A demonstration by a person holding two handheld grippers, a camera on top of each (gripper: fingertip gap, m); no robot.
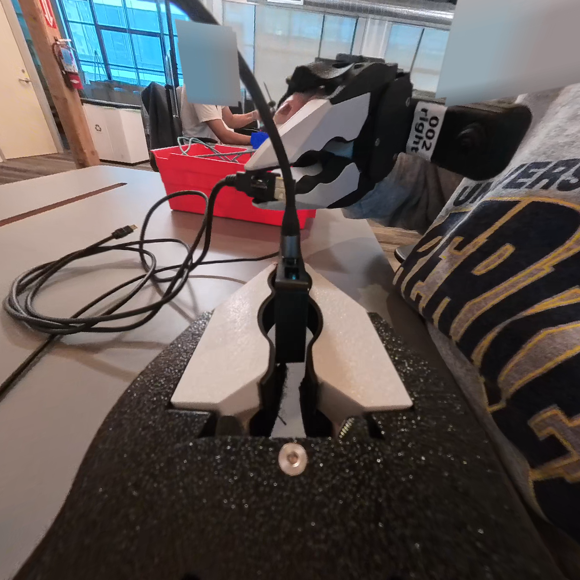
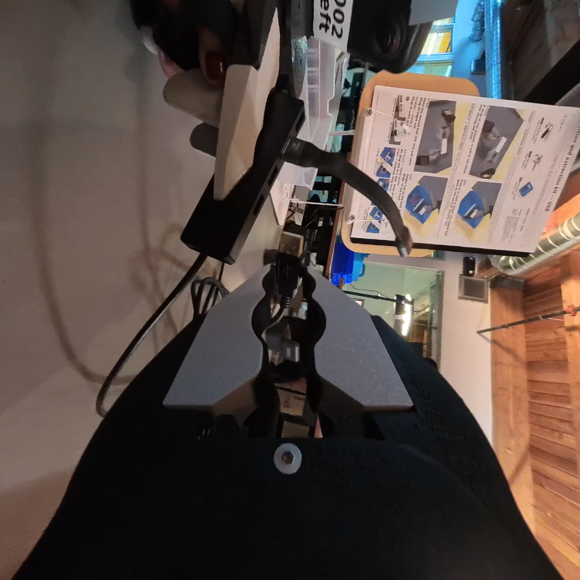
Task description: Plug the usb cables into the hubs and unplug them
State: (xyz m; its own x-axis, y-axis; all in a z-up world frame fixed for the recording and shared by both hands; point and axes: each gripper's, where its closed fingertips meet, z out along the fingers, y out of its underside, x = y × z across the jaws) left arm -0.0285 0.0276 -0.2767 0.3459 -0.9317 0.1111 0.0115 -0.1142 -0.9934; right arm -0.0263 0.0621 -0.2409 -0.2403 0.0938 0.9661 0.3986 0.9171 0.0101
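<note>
Left wrist view first: your left gripper [image 1: 290, 276] sits dead centre, jaws squeezed onto a slim black USB hub [image 1: 290, 317] that stands on edge between the white fingers. The hub's own cable [image 1: 270, 125] arcs up from its far end toward the top of the frame. Just above centre, your right gripper [image 1: 270, 185] comes in from the right, jaws pinched on a black USB plug [image 1: 255, 185]. Its metal tip sits near the hub cable, and I can't tell if they're touching. That plug's cord trails left into a loose black coil [image 1: 81, 292] on the pale table [image 1: 62, 408]. A red bin [image 1: 207, 191] sits behind, centre of frame.

Right wrist view, rolled sideways: your right gripper [image 2: 288, 273] is closed on that same plug [image 2: 287, 276] at the fingertips. The hub [image 2: 248, 188] hangs in the upper middle, clamped in your left gripper [image 2: 251, 150], ports facing right. Its short cable [image 2: 361, 185] curls out toward an instruction sheet [image 2: 455, 172] at upper right.
</note>
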